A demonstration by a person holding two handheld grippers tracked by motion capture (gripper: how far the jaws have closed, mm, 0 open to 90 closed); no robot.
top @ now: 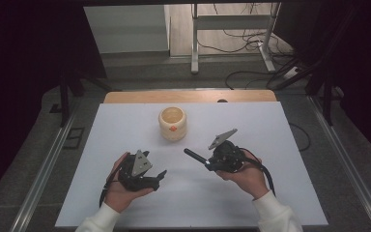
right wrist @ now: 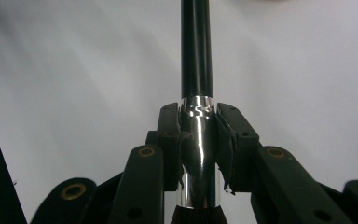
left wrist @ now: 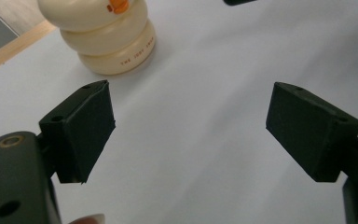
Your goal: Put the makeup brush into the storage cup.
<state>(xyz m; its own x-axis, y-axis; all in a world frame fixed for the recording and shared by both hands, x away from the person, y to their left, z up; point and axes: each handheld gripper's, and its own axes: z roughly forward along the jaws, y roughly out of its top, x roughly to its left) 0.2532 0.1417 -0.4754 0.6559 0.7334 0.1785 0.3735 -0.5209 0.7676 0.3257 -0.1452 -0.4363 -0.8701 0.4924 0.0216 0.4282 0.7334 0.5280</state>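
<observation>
A cream ribbed cup with an orange mark stands upright on the white table, toward the back middle. My right gripper is to the right of and nearer than the cup, shut on a brush. Its pads clamp the shiny silver ferrule, and the black handle points away toward the cup; in the high view the handle ends short of the cup. My left gripper is at the front left, open, with nothing between its fingers. In the left gripper view the cup stands ahead at upper left.
A wooden strip runs along the table's far edge. Beyond it are a grey floor, a metal desk frame and loose cables. Metal rails flank the table on both sides.
</observation>
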